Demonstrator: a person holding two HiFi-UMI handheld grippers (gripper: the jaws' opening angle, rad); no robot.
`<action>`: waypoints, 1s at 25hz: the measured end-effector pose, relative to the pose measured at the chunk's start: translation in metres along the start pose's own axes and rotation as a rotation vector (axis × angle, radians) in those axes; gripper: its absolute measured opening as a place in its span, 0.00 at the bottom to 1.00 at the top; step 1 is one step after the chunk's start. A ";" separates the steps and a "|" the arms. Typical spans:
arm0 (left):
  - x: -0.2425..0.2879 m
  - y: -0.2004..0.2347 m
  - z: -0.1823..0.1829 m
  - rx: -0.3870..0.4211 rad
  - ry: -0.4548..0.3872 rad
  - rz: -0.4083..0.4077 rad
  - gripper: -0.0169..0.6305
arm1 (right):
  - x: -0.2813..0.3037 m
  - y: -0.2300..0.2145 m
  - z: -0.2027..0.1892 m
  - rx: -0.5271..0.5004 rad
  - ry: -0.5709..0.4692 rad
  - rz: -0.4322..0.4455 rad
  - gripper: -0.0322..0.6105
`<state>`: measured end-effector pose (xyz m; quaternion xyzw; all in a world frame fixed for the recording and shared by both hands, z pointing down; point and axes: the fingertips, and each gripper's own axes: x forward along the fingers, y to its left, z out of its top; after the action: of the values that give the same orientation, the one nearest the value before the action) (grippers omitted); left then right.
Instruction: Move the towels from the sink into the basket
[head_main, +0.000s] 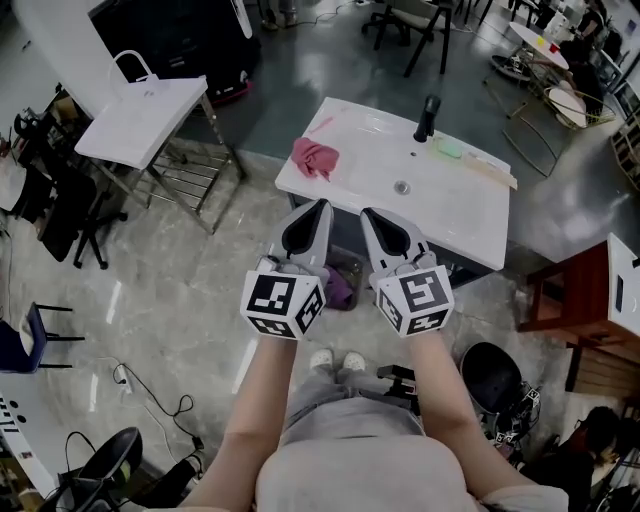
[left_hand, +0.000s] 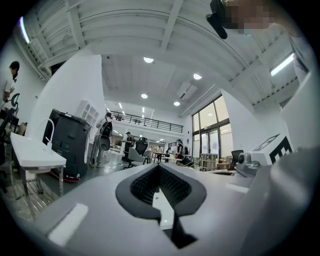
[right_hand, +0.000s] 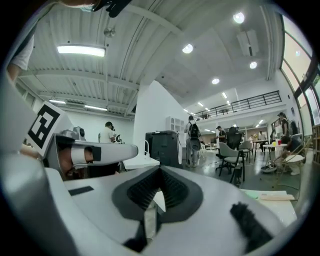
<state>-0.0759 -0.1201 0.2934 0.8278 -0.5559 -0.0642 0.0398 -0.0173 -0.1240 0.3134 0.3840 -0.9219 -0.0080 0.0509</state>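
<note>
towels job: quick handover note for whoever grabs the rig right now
Left gripper: jaws shut, empty.
Right gripper: jaws shut, empty. Both are held level, side by side, in front of the sink.
Pink towel lies on the sink top, left of the drain.
Purple cloth shows low between the grippers, perhaps already in the basket; cannot tell.
Left to do: grasp the pink towel and put it in the basket.
</note>
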 end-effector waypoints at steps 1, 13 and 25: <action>0.001 -0.003 0.003 0.013 0.004 -0.004 0.03 | -0.002 -0.002 0.005 0.003 -0.010 -0.005 0.08; 0.014 -0.030 0.025 0.030 -0.043 0.002 0.04 | -0.018 -0.016 0.031 -0.035 -0.059 0.019 0.08; 0.010 0.003 0.021 0.019 -0.046 0.083 0.04 | 0.010 -0.014 0.022 -0.025 -0.046 0.082 0.08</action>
<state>-0.0787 -0.1304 0.2723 0.8026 -0.5912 -0.0764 0.0219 -0.0165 -0.1412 0.2913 0.3449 -0.9376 -0.0264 0.0351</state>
